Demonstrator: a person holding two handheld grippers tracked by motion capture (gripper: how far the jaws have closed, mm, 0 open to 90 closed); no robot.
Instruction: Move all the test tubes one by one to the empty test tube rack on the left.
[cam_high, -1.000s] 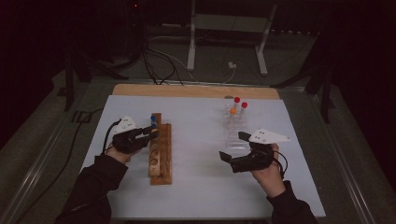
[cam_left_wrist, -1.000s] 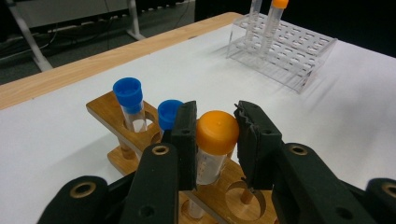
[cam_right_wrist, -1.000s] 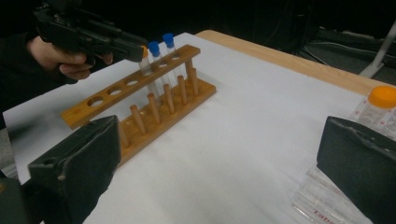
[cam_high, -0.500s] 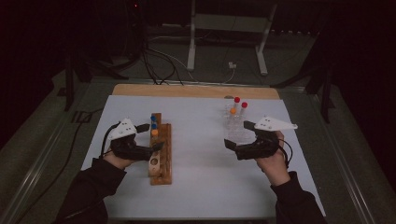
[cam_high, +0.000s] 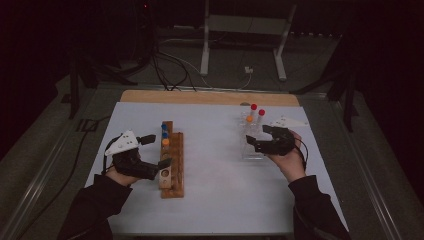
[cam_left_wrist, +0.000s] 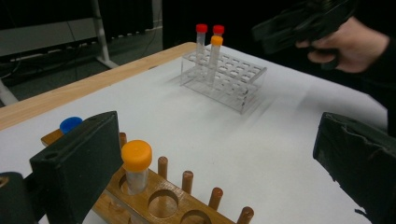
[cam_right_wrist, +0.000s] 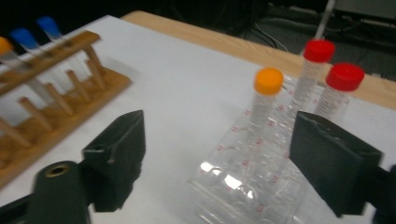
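A person moves capped sample tubes from a clear plastic rack (cam_high: 251, 145) to a wooden rack (cam_high: 171, 165) on a white-covered table (cam_high: 215, 200). The left gripper (cam_high: 156, 151) sits beside the wooden rack, its fingers (cam_left_wrist: 77, 163) released and spread wide; they have just been opening, and an orange-capped tube (cam_left_wrist: 136, 164) stands upright in a round hole just beside one finger, touched by neither. That delivery looks finished. The right gripper (cam_high: 254, 141) reaches over the clear rack; its fingers (cam_right_wrist: 116, 154) have just been closing and stand partly apart, with a second orange-capped tube (cam_right_wrist: 265, 100) upright between and beyond them, not yet pinched. Two red-capped tubes (cam_right_wrist: 327, 79) stand behind it. The next move probably calls for easing forward, squeezing that orange tube below its cap and lifting straight up, clear of its neighbours. The wooden rack is varnished, with round holes and short pegs; the plastic rack is glossy and grid-shaped, though the right gripper view is blurred. The tubes are slim, transparent, with printed graduations
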